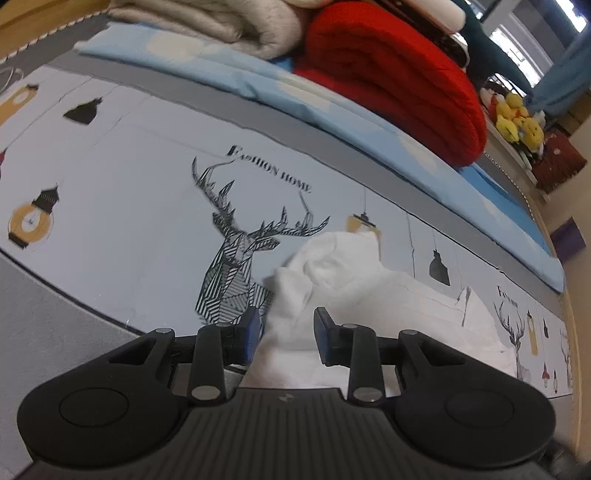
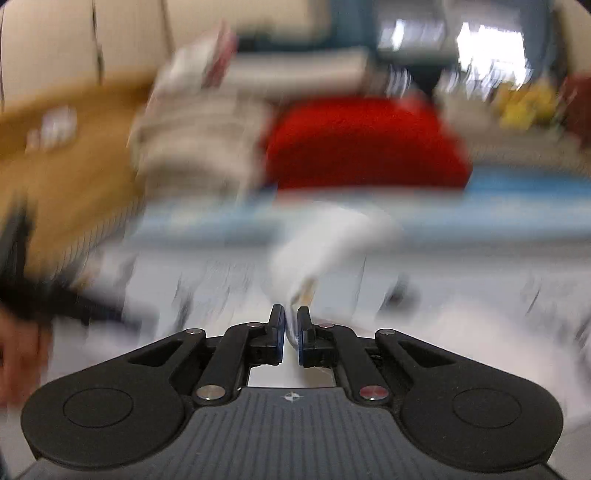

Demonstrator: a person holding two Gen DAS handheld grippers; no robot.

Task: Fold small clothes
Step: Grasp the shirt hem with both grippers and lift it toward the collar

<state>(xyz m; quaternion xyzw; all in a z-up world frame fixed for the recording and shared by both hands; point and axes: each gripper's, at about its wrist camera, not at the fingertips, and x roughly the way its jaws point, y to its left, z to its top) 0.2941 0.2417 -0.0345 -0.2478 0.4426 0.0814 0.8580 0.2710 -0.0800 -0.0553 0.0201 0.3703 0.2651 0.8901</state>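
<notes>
A small white garment [image 1: 354, 280] lies crumpled on the printed bedsheet [image 1: 122, 199] with a deer pattern. My left gripper [image 1: 286, 332] is open, its blue-padded fingers either side of the garment's near end, which passes between them. In the right wrist view, heavily blurred, my right gripper [image 2: 291, 328] is shut on a fold of the white garment [image 2: 325, 243], which rises from the fingers in a lifted strip.
A red folded blanket [image 1: 399, 74] and a grey one [image 1: 229, 22] sit on a light blue quilt [image 1: 332, 107] at the far side. Yellow plush toys [image 1: 517, 122] stand far right. The other gripper and a hand show blurred at left [image 2: 22, 306].
</notes>
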